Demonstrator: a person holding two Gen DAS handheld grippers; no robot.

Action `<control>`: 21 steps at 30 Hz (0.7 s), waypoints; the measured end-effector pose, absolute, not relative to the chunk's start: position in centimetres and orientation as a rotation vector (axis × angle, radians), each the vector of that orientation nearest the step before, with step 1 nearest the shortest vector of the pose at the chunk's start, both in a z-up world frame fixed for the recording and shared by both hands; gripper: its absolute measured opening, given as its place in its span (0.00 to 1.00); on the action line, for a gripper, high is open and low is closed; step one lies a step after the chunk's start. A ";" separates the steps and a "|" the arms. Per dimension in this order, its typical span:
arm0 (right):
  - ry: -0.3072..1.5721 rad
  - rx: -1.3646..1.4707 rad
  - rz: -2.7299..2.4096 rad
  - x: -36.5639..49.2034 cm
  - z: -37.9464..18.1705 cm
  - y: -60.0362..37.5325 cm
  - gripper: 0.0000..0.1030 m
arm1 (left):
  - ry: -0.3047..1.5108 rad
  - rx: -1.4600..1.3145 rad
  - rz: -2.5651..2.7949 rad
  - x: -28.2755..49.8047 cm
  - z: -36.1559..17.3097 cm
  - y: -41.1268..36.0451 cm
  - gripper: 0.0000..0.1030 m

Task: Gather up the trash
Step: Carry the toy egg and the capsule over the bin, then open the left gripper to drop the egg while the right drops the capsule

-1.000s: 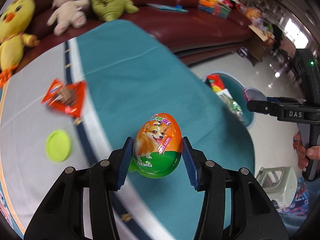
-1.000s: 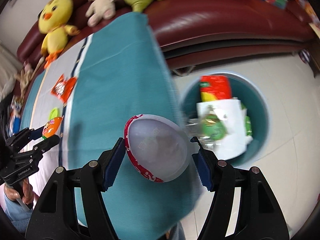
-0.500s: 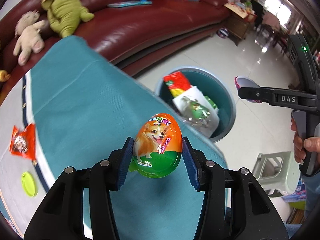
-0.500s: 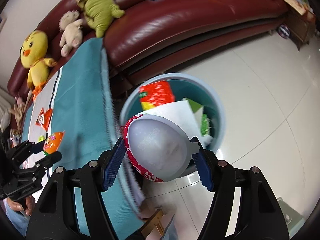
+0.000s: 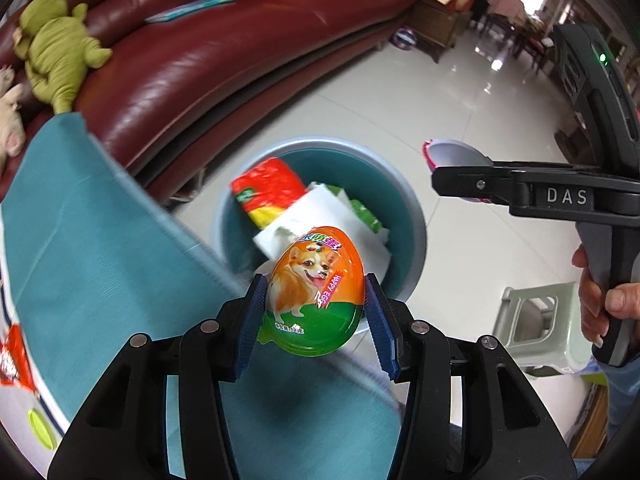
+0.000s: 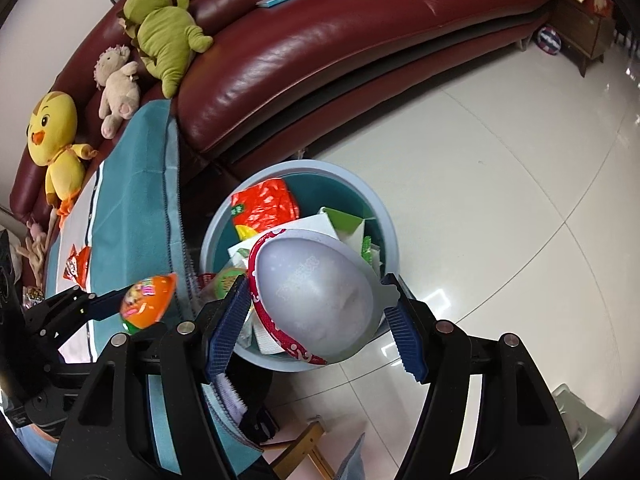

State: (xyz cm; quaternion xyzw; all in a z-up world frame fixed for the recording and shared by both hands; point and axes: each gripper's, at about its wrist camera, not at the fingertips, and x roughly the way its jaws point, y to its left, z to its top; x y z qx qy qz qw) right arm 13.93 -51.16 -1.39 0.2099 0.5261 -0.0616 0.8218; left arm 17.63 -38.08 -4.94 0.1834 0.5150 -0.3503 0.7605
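Note:
My left gripper (image 5: 315, 322) is shut on an orange-and-green egg-shaped package (image 5: 316, 292) printed with a corgi, held over the near rim of a round blue trash bin (image 5: 416, 220). My right gripper (image 6: 316, 320) is shut on a grey egg-shaped shell with a red rim (image 6: 316, 292), held over the same trash bin (image 6: 390, 236). The bin holds a red wrapper (image 6: 266, 204), white paper and green packaging. From the left wrist view the right gripper (image 5: 456, 172) hangs to the right of the bin. From the right wrist view the left gripper (image 6: 120, 304) and its egg (image 6: 146, 302) sit at the table's edge.
A teal-clothed table (image 5: 92, 264) fills the left, carrying a red snack wrapper (image 5: 12, 356) and a green lid (image 5: 42, 428). A dark red sofa (image 6: 360, 40) with plush toys (image 6: 164, 36) curves behind. A pale green stool (image 5: 536, 328) stands on the tiled floor at right.
Both grippers have swung from above the table toward the bin, carrying their egg pieces. The bin now lies right beneath and ahead of them.

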 end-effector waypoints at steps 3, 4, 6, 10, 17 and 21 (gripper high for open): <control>1.128 0.460 -0.147 14.0 -1.8 -52.0 0.62 | 1.137 0.411 -0.790 17.8 -6.0 -39.9 0.49; 1.130 0.463 -0.151 14.0 -1.9 -52.1 0.62 | 1.144 0.413 -0.798 18.0 -6.5 -40.5 0.49; 1.133 0.474 -0.163 14.0 -2.1 -52.6 0.62 | 1.156 0.415 -0.809 18.3 -7.1 -41.1 0.49; 1.143 0.476 -0.178 14.2 -2.4 -53.1 0.62 | 1.177 0.394 -0.806 19.0 -8.1 -42.2 0.52; 1.157 0.471 -0.185 14.9 -2.7 -53.2 0.62 | 1.198 0.362 -0.764 20.3 -8.7 -41.8 0.60; 1.163 0.465 -0.176 15.5 -2.8 -52.8 0.62 | 1.185 0.327 -0.733 20.7 -8.2 -40.2 0.77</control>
